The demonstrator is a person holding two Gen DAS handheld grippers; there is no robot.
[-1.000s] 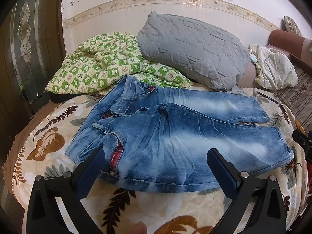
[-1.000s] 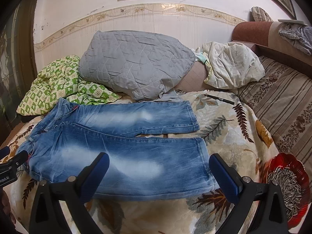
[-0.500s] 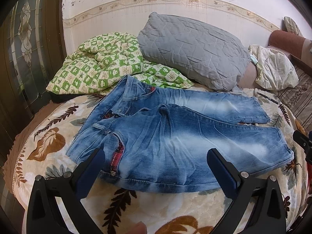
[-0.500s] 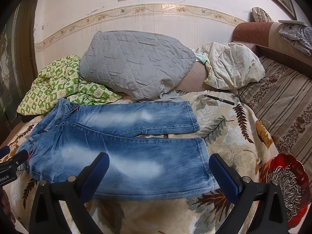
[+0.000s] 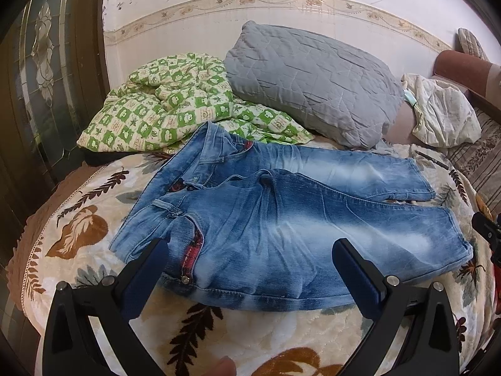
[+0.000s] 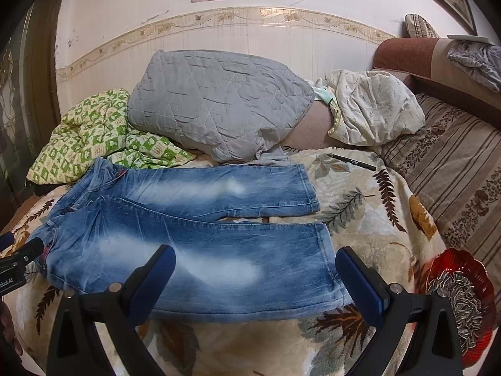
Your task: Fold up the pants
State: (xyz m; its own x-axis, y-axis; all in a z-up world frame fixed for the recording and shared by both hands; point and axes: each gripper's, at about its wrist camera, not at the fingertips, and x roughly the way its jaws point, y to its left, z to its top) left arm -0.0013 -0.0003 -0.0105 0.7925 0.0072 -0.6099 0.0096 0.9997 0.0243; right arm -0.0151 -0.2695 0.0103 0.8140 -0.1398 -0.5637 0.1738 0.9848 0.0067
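Note:
Faded blue jeans (image 5: 281,219) lie spread flat on the leaf-patterned bed cover (image 5: 94,219), waistband to the left, both legs running right. They also show in the right wrist view (image 6: 194,241). My left gripper (image 5: 250,250) is open and empty, hovering over the near waist and hip. My right gripper (image 6: 255,257) is open and empty, hovering over the near leg close to its hem. The left gripper's body shows at the left edge of the right wrist view (image 6: 15,266).
A grey quilted pillow (image 5: 313,81), a green checked blanket (image 5: 162,116) and a cream pillow (image 6: 372,109) lie behind the jeans. A black pen (image 6: 352,161) lies on the cover. A red bowl of sunflower seeds (image 6: 460,300) sits at the right. A striped cushion (image 6: 454,169) borders the right side.

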